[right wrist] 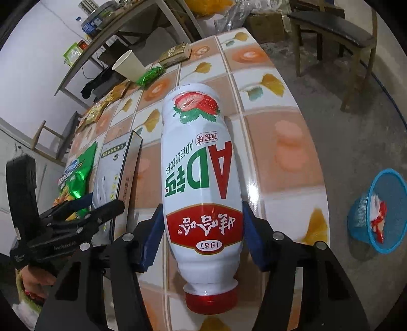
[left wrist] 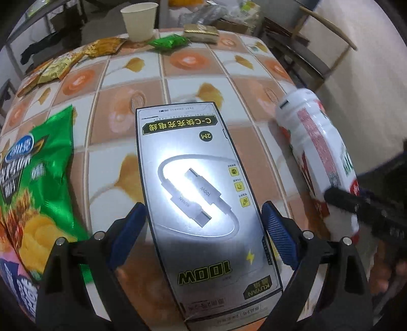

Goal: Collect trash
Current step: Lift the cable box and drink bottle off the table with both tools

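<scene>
My left gripper (left wrist: 203, 219) is shut on a grey cable box (left wrist: 201, 193) marked 100W, its blue pads pressed on both long edges. In the right wrist view the box (right wrist: 112, 163) is tilted up off the table. My right gripper (right wrist: 201, 229) is shut on a white strawberry milk bottle (right wrist: 201, 163) with a red cap, lying lengthwise between the pads. The bottle also shows at the right of the left wrist view (left wrist: 320, 157). A blue trash basket (right wrist: 381, 214) stands on the floor to the right of the table and holds some scraps.
A green chip bag (left wrist: 38, 183) lies left of the box. At the far edge of the tiled table (left wrist: 193, 81) are a paper cup (left wrist: 138, 20), a green wrapper (left wrist: 169, 42), a gold packet (left wrist: 201, 31) and several yellow wrappers (left wrist: 58, 66). A chair (right wrist: 338, 33) stands beyond the table.
</scene>
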